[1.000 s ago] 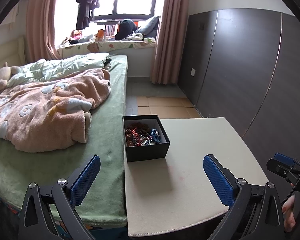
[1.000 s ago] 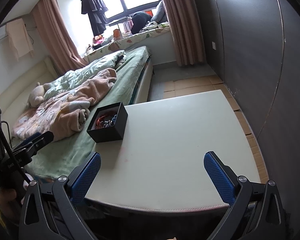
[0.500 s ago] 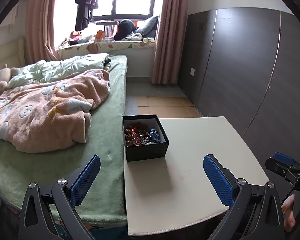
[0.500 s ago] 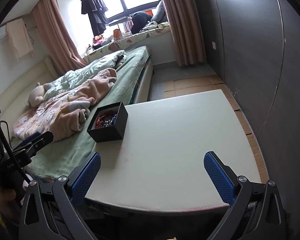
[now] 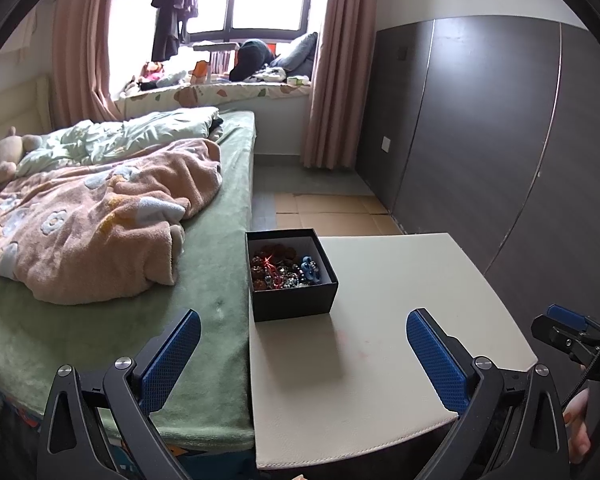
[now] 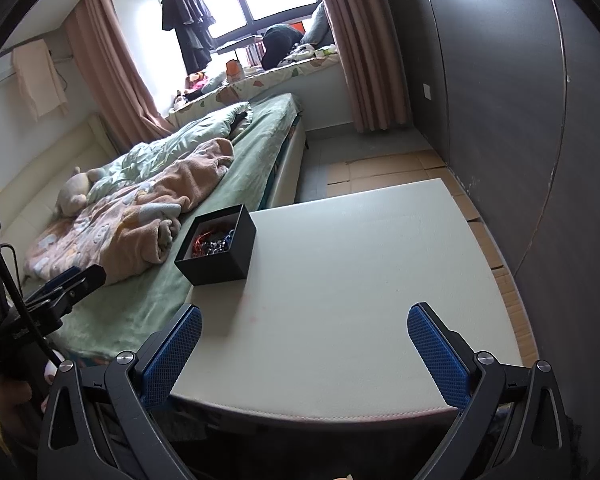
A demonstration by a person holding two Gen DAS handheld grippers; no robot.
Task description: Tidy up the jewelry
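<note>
A small black open box stands at the left edge of a cream table, filled with a tangle of jewelry: red, dark and blue beads. It also shows in the right wrist view with the jewelry inside. My left gripper is open and empty, held near the table's front edge, short of the box. My right gripper is open and empty over the front of the table, to the right of the box.
A bed with a green sheet and a pink blanket touches the table's left side. A dark wall panel runs along the right. Cardboard lies on the floor beyond the table.
The left wrist view has shifted slightly; the box sits a touch higher and further left. The right gripper has not moved. Both grippers stay open.
</note>
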